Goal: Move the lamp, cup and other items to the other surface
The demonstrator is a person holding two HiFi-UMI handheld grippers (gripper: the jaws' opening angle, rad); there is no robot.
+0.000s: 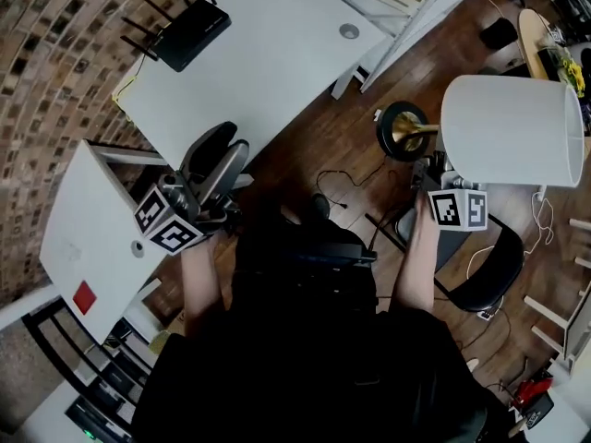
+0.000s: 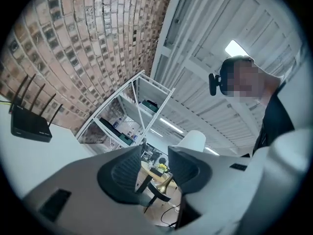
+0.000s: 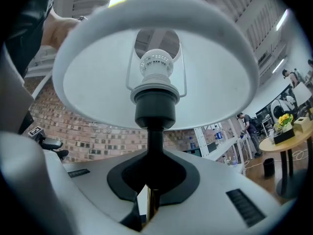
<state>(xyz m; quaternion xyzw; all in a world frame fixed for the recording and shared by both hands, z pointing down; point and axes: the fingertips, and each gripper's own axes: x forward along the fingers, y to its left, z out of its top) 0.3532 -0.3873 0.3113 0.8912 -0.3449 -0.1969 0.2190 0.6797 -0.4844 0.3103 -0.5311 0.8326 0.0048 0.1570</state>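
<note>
The lamp hangs tilted over the wooden floor: white shade [image 1: 512, 129], brass stem, round black base [image 1: 403, 129]. My right gripper [image 1: 436, 169] is shut on the stem just below the shade. In the right gripper view the stem [image 3: 153, 153] passes between the jaws of the right gripper [image 3: 154, 177], with the bulb [image 3: 156, 65] inside the shade [image 3: 98, 87] above. My left gripper [image 1: 229, 141] stands open and holds nothing, near the white table's [image 1: 277, 72] front edge. The open left gripper [image 2: 154, 153] frames the lamp base [image 2: 159, 190] far off. No cup shows in any view.
A black router [image 1: 189, 33] with antennas sits at the table's far left, also visible as the router [image 2: 30, 124]. A small white surface [image 1: 78, 238] with a red square lies lower left. A black chair [image 1: 489, 270] and floor cables are at right. A white shelf rack [image 2: 139, 106] stands behind.
</note>
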